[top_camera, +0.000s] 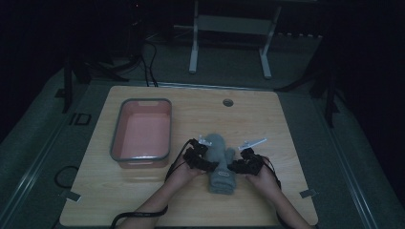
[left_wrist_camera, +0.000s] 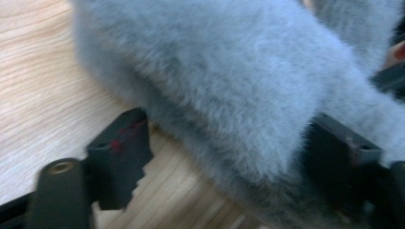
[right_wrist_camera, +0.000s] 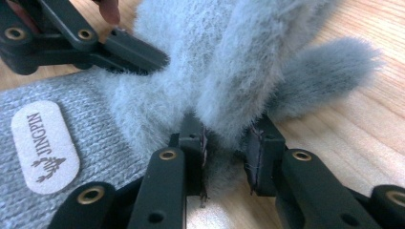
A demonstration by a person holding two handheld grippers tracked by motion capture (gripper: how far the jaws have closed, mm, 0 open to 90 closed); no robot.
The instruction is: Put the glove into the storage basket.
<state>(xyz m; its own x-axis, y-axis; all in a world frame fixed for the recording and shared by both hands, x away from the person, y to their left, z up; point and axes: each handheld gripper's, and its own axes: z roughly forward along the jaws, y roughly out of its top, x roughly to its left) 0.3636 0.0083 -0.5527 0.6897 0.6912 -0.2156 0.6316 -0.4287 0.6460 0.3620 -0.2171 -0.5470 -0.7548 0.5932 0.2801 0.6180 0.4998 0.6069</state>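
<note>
Clearly soft and light, the fuzzy mitten (top_camera: pixel 220 162) lies mid-bench (top_camera: pixel 286 124) beside the bin (top_camera: pixel 142 129), the right claw (right_wrist_camera: pixel 228 157) pinching its fluffy edge, the left claw (left_wrist_camera: pixel 224 157) straddling it half-open, so bunch fabric near the cuff.

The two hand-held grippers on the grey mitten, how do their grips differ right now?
The right hand-held gripper pinches a fold of the fluffy grey mitten tight between its pads; the left hand-held gripper stands wide, with the mitten's edge loosely between its jaws. The right one sits near the thumb, the left on the opposite side. Both rest low on the table.
</note>
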